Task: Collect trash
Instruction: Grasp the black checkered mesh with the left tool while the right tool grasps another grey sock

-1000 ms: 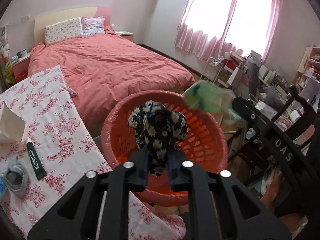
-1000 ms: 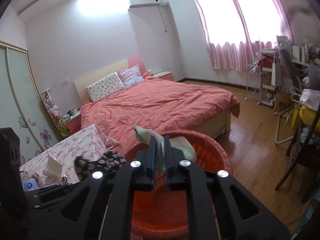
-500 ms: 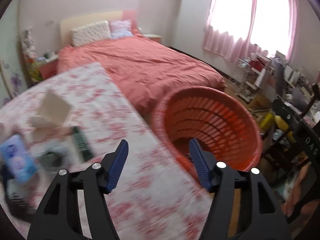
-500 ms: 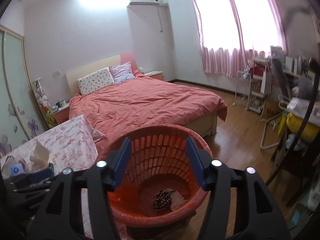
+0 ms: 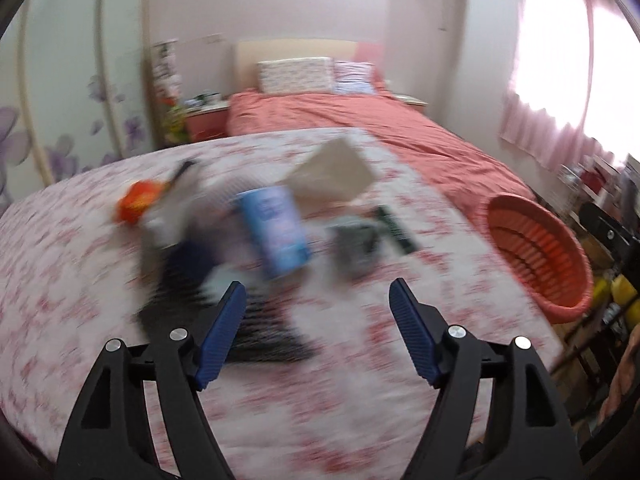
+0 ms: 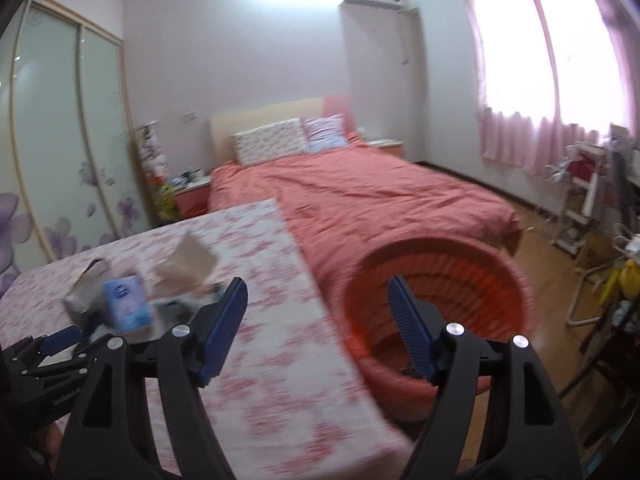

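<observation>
Both grippers, left gripper [image 5: 316, 300] and right gripper [image 6: 316, 300], have just been opening and stand wide and empty. We judge the blue packet [image 5: 276, 236] light and crushable; grip it across its sides.

Slatted plastic basket [image 6: 496, 276] beside floral cloth table cover [image 5: 80, 280].

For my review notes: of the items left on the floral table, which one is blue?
The blue packet lying mid-table, between the orange wrapper on its left and the grey item on its right; no other item there is light blue.
</observation>
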